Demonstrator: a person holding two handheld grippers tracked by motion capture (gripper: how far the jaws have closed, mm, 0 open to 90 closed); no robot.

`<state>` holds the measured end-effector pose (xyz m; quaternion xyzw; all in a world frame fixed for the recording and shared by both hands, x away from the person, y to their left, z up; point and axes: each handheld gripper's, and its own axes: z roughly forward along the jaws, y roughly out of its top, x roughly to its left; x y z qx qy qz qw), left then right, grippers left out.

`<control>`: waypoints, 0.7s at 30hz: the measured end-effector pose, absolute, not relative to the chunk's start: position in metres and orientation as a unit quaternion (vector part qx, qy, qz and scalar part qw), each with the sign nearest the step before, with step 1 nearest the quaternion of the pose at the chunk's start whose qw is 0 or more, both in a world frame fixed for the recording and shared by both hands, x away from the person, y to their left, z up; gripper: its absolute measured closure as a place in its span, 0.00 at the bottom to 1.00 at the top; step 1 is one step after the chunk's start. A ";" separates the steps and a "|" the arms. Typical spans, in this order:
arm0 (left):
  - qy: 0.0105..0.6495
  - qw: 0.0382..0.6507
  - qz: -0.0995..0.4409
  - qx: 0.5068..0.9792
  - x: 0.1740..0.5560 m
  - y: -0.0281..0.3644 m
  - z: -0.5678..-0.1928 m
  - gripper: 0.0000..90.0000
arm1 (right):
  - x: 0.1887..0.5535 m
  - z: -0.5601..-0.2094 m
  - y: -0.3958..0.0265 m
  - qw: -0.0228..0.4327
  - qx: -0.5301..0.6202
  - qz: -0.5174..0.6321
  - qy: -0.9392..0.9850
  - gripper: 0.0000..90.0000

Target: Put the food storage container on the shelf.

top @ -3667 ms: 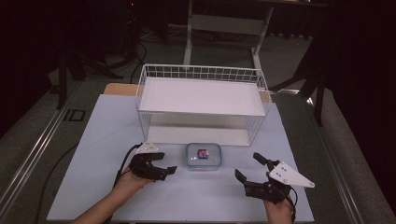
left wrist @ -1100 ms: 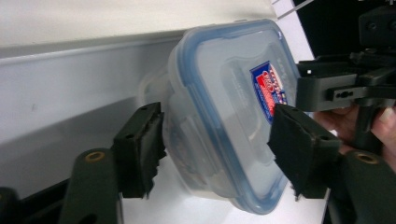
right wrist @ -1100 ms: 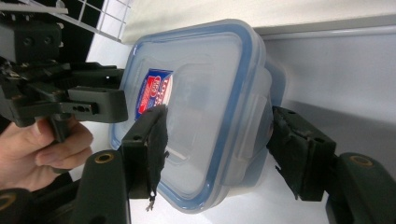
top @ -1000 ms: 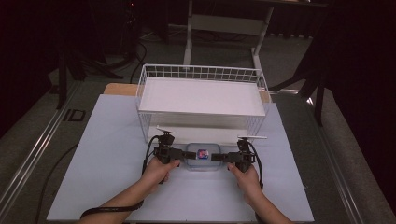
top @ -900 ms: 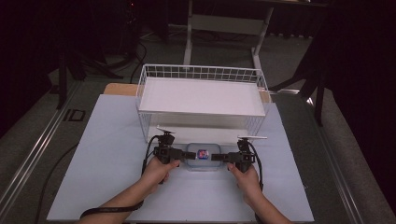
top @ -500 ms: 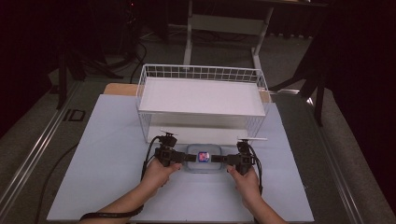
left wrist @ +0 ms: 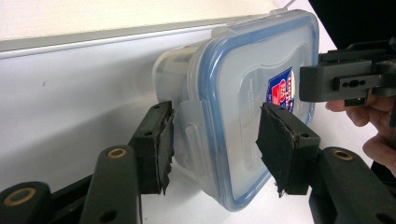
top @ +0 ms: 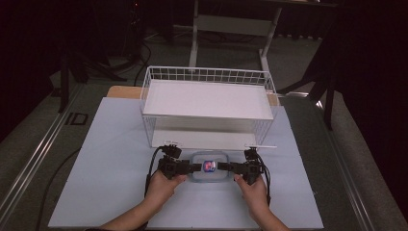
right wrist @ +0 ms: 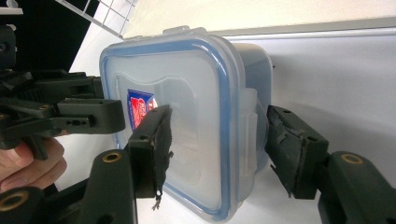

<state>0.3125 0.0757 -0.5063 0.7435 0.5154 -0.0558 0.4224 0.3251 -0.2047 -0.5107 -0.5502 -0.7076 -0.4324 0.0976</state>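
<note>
Quick count: one tabletop [top: 96, 159], one white wire rack [top: 207, 103], one clear box [top: 208, 167] with a blue-rimmed lid, two hand-held grippers, left [top: 190, 168] and right [top: 226, 167], and two hands, left [top: 161, 185], right [top: 252, 188].

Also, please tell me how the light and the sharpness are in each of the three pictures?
High view: the table is evenly lit, the room behind is nearly black, and the container looks small and soft. Left gripper view: bright and sharp on the container's lid, with a pale washed-out background. Right gripper view: similarly bright, label readable as red and blue, upper left corner dark.
</note>
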 end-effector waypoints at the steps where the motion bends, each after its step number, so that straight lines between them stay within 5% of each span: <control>1: 0.515 0.424 -0.053 0.743 0.312 0.076 -0.505 0.53 | 0.326 -0.510 -0.204 0.098 -0.550 -0.431 -0.708 0.47; 14: 0.506 0.475 -0.016 0.720 0.339 0.084 -0.489 0.53 | 0.353 -0.480 -0.194 0.036 -0.529 -0.466 -0.708 0.47; 21: 0.518 0.479 -0.004 0.709 0.357 0.085 -0.501 0.53 | 0.378 -0.493 -0.192 0.044 -0.545 -0.472 -0.691 0.47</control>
